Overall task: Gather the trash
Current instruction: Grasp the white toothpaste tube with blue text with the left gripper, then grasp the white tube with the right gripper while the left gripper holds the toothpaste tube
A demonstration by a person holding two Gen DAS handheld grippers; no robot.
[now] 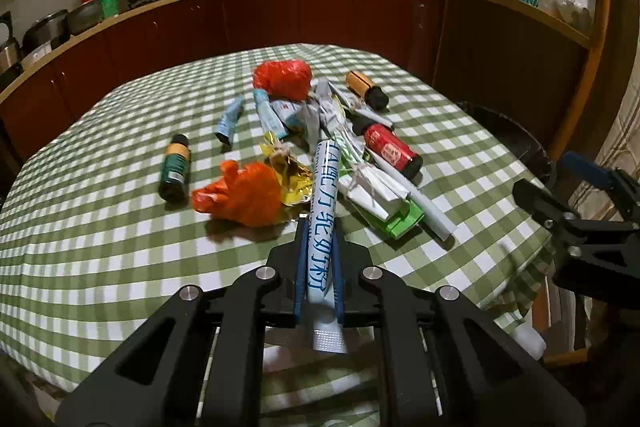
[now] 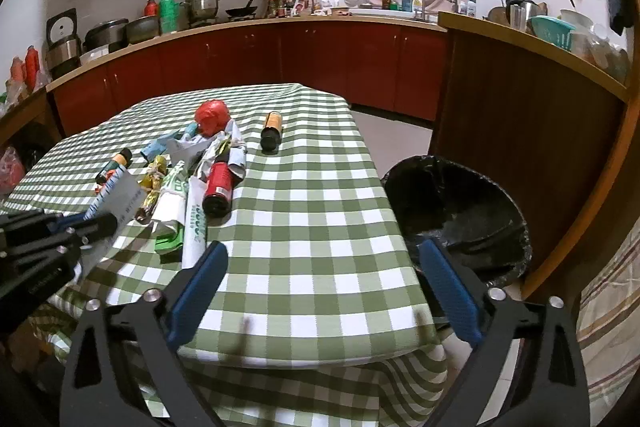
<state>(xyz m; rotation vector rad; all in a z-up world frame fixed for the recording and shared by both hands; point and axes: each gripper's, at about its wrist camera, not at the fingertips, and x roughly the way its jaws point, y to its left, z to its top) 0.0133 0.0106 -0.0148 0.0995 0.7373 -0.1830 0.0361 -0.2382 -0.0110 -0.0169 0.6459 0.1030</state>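
My left gripper [image 1: 319, 227] is shut on a white tube with blue writing [image 1: 324, 199], held over the near edge of the checked table [image 1: 100, 247]. The tube also shows in the right wrist view [image 2: 118, 193]. A pile of trash lies beyond it: an orange bag [image 1: 244, 193], a gold wrapper [image 1: 290, 175], a red can [image 1: 392, 150], a green bottle [image 1: 175, 167], a red bag [image 1: 282, 77], an orange bottle [image 1: 366, 89]. My right gripper [image 2: 322, 259] is open and empty at the table's right side, next to a black-lined trash bin [image 2: 460, 211].
The left gripper shows at the left of the right wrist view [image 2: 44, 247]. A wooden counter [image 2: 532, 99] stands behind the bin. Kitchen cabinets [image 2: 280, 55] with pots and bottles run along the back wall.
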